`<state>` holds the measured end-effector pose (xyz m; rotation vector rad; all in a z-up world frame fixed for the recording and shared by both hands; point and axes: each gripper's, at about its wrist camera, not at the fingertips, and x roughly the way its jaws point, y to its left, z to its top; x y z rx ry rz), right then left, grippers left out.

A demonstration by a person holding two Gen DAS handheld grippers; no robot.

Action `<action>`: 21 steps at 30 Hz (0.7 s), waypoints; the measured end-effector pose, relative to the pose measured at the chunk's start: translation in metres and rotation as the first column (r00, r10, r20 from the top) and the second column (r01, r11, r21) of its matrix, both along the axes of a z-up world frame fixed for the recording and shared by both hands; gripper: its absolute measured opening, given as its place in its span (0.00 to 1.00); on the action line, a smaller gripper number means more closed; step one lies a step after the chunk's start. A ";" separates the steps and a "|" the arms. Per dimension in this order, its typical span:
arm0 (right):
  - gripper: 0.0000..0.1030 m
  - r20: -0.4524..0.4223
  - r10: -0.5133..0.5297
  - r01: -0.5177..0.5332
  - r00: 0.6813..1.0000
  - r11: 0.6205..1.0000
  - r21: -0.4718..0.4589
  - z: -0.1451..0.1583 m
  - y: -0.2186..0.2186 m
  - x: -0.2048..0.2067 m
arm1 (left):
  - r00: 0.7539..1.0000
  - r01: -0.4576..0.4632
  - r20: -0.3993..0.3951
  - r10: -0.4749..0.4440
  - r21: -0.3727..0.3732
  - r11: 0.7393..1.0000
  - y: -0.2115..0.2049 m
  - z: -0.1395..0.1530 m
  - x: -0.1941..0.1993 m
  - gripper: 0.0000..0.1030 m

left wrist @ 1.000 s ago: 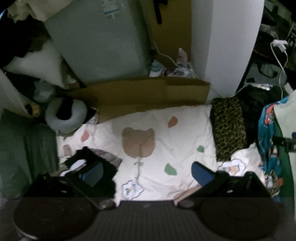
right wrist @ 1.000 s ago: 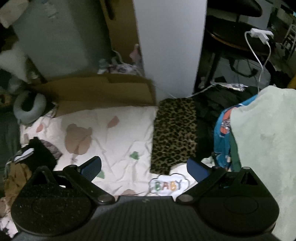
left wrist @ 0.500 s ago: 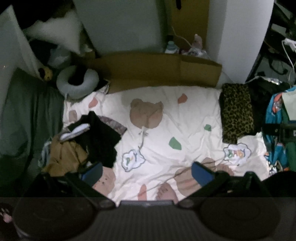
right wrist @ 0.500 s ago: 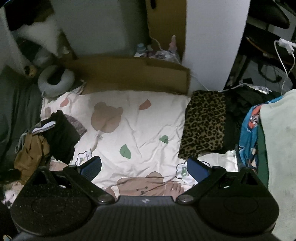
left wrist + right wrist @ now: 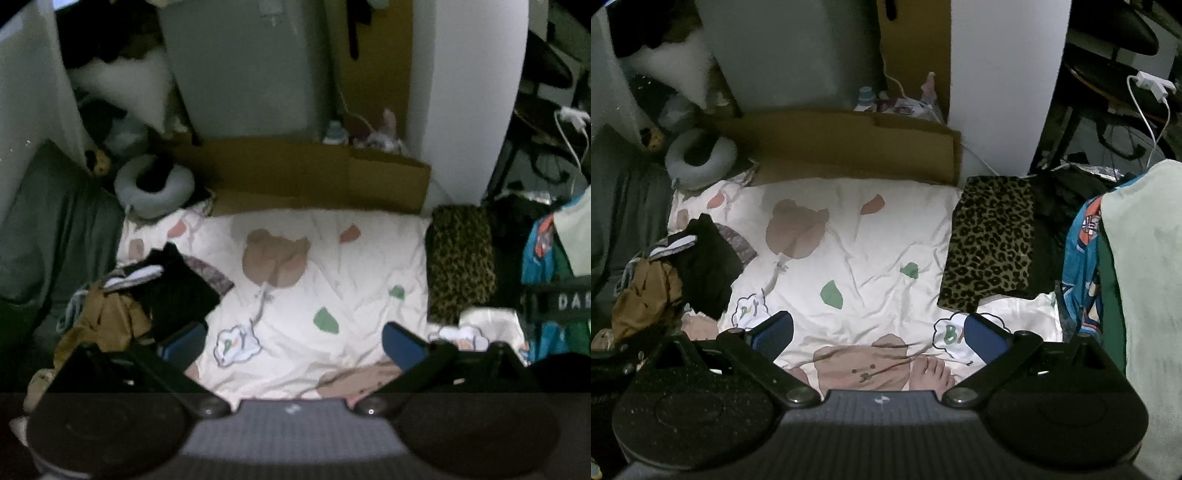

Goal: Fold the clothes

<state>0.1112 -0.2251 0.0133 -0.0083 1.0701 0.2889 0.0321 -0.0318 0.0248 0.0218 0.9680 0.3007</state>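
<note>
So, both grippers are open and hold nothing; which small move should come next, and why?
Probably lower the left gripper toward the unfolded pile at the left of the bear-print sheet and take the black garment on top. Both grippers hang open above the sheet, the right gripper too; the leopard-print garment on the right already lies folded.

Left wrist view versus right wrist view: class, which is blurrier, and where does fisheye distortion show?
Left wrist view: softer, the leopard-print cloth smeared; right wrist view: its spots crisp. Both dim, and the white pillar bows outward.
</note>
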 end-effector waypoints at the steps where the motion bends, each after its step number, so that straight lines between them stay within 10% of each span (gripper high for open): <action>1: 0.99 0.000 0.003 -0.003 1.000 1.000 0.008 0.000 0.000 -0.001 | 1.000 -0.015 0.003 0.015 -0.008 1.000 0.001 -0.002 -0.002 1.00; 21: 0.99 0.001 0.064 -0.064 0.998 0.998 0.008 -0.006 0.009 -0.027 | 0.995 -0.099 -0.034 0.096 -0.092 0.991 0.022 -0.030 -0.022 1.00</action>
